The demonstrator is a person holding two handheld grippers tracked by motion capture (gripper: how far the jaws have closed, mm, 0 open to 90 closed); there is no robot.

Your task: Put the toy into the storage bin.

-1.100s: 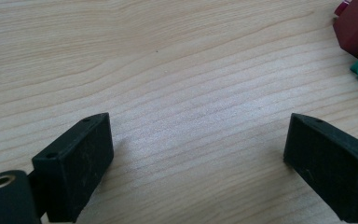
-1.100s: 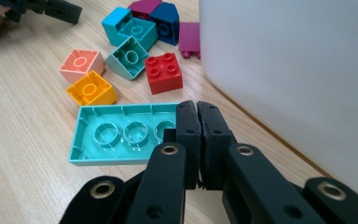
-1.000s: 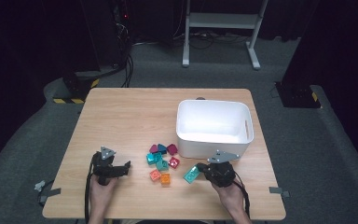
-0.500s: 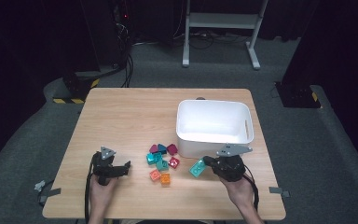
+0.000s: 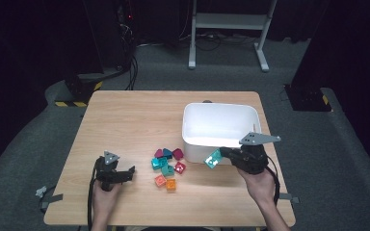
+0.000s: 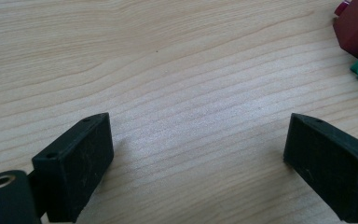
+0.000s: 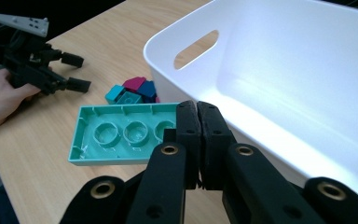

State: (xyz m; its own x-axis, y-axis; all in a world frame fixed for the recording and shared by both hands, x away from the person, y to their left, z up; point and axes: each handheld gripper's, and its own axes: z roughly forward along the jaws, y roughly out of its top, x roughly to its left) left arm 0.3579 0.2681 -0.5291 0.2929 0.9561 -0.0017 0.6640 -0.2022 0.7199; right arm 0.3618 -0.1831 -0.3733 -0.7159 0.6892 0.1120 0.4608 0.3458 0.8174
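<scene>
The right claw is fully closed on one edge of the teal brick, and holds it in the air just beside the front wall of the white bin. The left claw rests wide open on the surface and holds nothing. The grip is thin (only the rim of the brick), so the brick may swing or slip out. If it is not lifted enough, it can hit the bin wall and fall among the small blocks.
</scene>
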